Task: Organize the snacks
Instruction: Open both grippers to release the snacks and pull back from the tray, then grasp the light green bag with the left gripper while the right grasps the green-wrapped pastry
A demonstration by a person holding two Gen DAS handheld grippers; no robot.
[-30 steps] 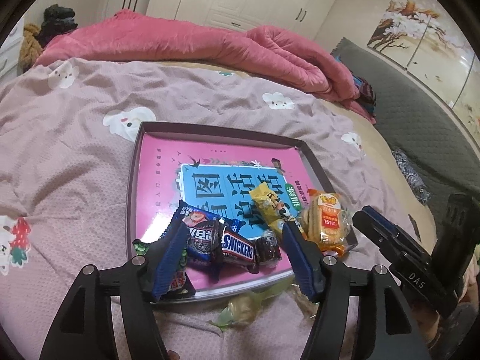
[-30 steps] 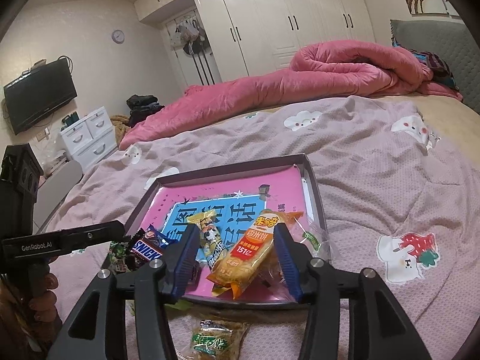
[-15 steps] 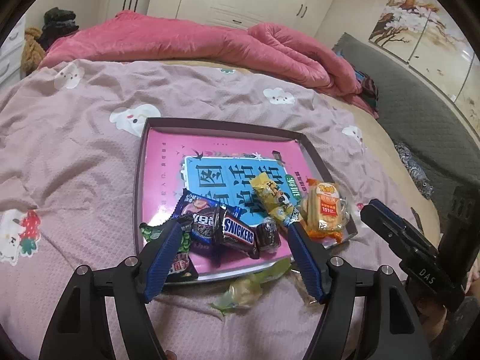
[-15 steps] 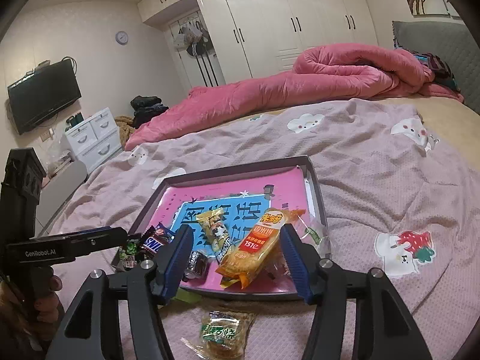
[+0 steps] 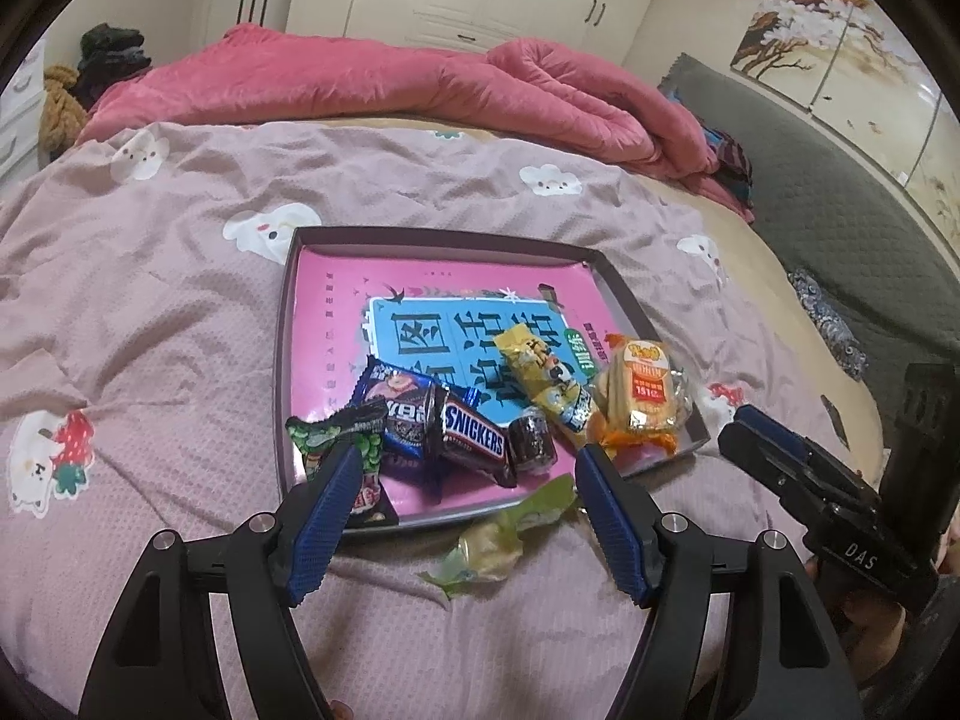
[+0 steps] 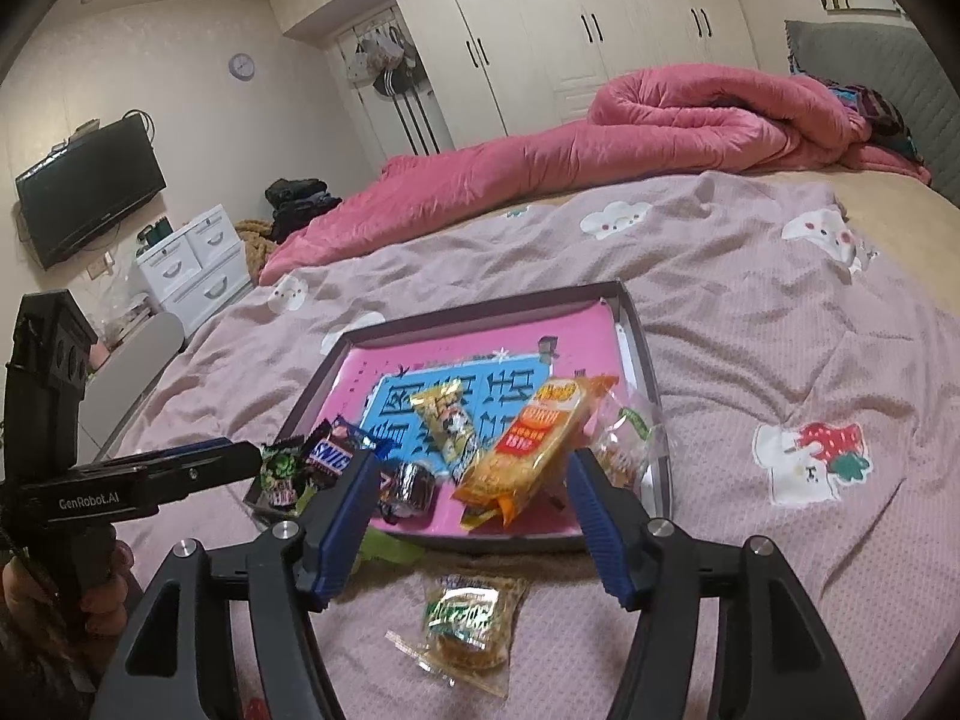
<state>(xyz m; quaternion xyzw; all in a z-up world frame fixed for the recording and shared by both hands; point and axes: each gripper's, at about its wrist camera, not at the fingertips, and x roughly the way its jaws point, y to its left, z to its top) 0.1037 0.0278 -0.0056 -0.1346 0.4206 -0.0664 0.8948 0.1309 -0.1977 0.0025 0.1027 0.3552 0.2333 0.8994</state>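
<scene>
Clearly legible on a brown wrapper, "SNICKERS" marks the chocolate bar point(image 5: 474, 437) lying among wrapped snacks in a shallow dark-rimmed tray point(image 5: 287, 324) on a pink quilted bedspread point(image 5: 150, 312); the tray's pink liner carries large Chinese characters on a blue panel. Beside the bar lie a blue Oreo-style pack point(image 5: 399, 414), a green crinkled packet point(image 5: 336, 438), a yellow wrapped snack point(image 5: 543, 378) and an orange rice-cracker pack point(image 5: 642, 387) printed "151". Outside the near rim rest a pale green wrapped candy point(image 5: 498, 540) and a clear green-labelled biscuit pack point(image 6: 465, 618). Both the left gripper point(image 5: 465, 474) and the right gripper point(image 6: 468, 480) hover with fingers spread wide, holding nothing; "GenRobot.AI" reads on one
</scene>
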